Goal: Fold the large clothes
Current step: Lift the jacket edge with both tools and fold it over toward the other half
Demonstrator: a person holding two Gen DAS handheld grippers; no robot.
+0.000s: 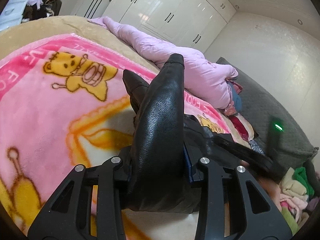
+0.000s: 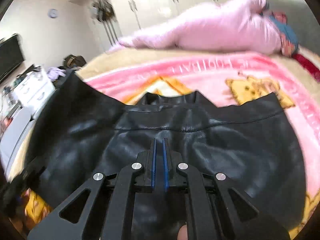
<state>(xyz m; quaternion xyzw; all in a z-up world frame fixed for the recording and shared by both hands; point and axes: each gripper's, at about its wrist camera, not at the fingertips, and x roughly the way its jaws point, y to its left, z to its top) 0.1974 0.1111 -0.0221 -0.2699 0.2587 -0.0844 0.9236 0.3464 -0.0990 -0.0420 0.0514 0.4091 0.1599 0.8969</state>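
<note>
black leather jacket (image 2: 180,140) on pink blanket (image 2: 200,68).

The left tool (image 1: 160,172) grips a thick fold of the glossy black leather garment (image 1: 160,124), which stands up between its two black fingers and tapers to a tip farther off, with more of the dark leather trailing away to the right. Under it lies a fluffy pink blanket printed with yellow cartoon bears (image 1: 50,100), spread over a beige bed (image 1: 30,32). Along the far right edge of the bed lies a rumpled pale lilac padded quilt (image 1: 170,56), and behind it stand glossy white wardrobe doors with dark handles (image 1: 170,10).
</note>
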